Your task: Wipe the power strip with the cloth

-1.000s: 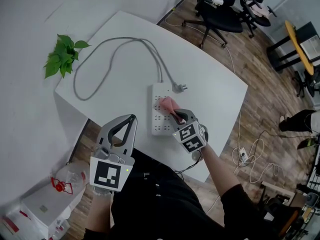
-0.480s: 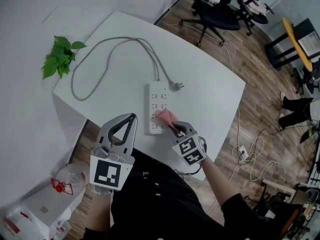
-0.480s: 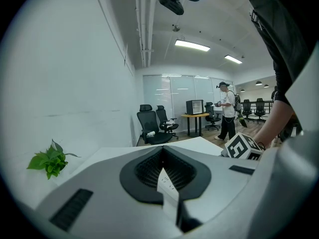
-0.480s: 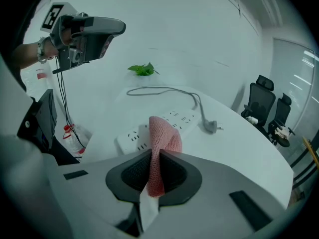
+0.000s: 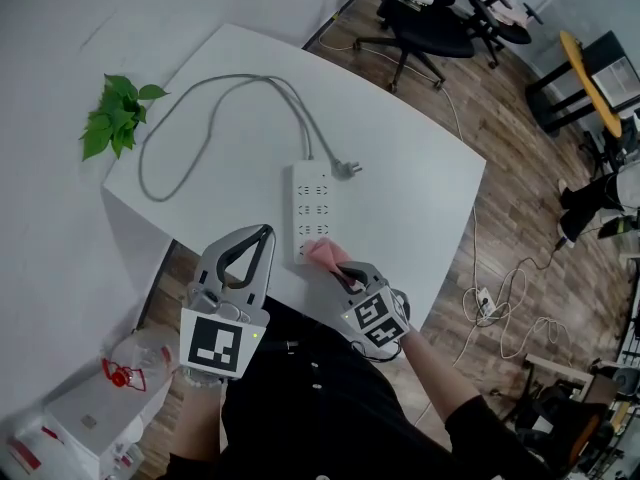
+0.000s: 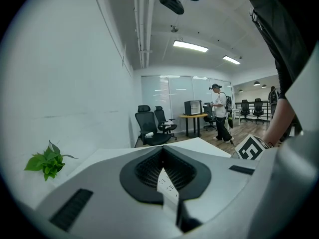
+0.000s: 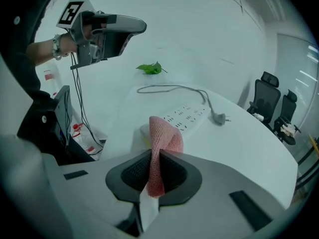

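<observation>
A white power strip (image 5: 310, 206) lies on the white table (image 5: 420, 198), its grey cable (image 5: 215, 93) looping to the far left and its plug (image 5: 348, 169) beside its far end. My right gripper (image 5: 343, 268) is shut on a pink cloth (image 5: 324, 253), which rests on the strip's near end. In the right gripper view the cloth (image 7: 162, 137) stands folded between the jaws, with the strip (image 7: 188, 115) just beyond. My left gripper (image 5: 256, 240) is shut with nothing in it, held off the table's near edge, left of the strip.
A small green plant (image 5: 112, 116) sits against the wall past the table's left corner. Black office chairs (image 5: 430, 13) stand beyond the table's far side. Cables (image 5: 500, 313) lie on the wooden floor at right. Boxes and a bag (image 5: 120, 368) sit at lower left.
My right gripper has drawn the pink cloth along the strip from its middle to its near end. The left gripper has stayed where it was.
</observation>
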